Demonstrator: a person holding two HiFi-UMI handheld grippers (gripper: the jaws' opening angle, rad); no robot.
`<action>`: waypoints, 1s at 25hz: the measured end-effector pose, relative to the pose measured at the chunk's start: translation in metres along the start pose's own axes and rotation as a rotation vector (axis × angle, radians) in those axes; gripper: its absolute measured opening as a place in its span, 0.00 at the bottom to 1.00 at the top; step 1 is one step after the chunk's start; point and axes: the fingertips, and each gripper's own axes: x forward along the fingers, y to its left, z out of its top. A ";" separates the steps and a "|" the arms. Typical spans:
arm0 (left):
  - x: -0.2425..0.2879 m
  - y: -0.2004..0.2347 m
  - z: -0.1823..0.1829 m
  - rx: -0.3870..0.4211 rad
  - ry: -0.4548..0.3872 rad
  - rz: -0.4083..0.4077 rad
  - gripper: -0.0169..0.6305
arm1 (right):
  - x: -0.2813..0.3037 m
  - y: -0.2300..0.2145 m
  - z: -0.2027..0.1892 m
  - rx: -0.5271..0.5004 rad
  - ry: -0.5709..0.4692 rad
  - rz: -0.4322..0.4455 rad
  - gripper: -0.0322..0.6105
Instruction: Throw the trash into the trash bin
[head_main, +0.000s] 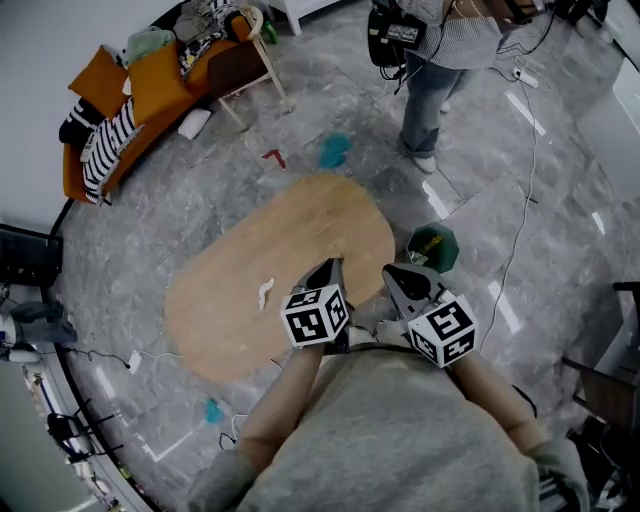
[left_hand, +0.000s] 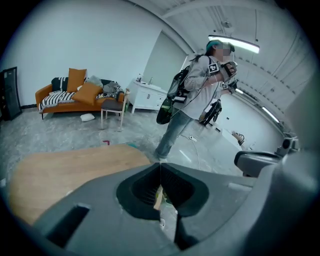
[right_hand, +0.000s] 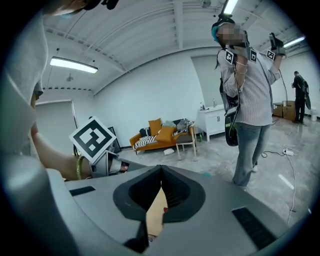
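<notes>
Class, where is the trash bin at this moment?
In the head view, the green trash bin stands on the floor just right of the wooden table, close beyond the right gripper.

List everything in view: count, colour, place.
table: one, light wood, oval, mid-floor
trash scrap: one, white, on the table
trash bin: one, green, on the floor right of the table
sofa: one, orange, against the far wall
other person: one, striped shirt and jeans, standing beyond the table
teal item: one, on the floor beyond the table
left gripper: one, grey, shut, over the table's near edge
right gripper: one, grey, shut, near the bin
</notes>
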 end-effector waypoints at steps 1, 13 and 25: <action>0.003 -0.005 0.001 0.004 0.003 -0.005 0.05 | -0.003 -0.005 0.000 0.004 -0.001 -0.007 0.06; 0.037 -0.076 -0.004 0.059 0.035 -0.072 0.05 | -0.048 -0.063 -0.006 0.040 -0.025 -0.087 0.06; 0.071 -0.139 -0.010 0.118 0.068 -0.121 0.05 | -0.090 -0.123 -0.018 0.086 -0.051 -0.164 0.06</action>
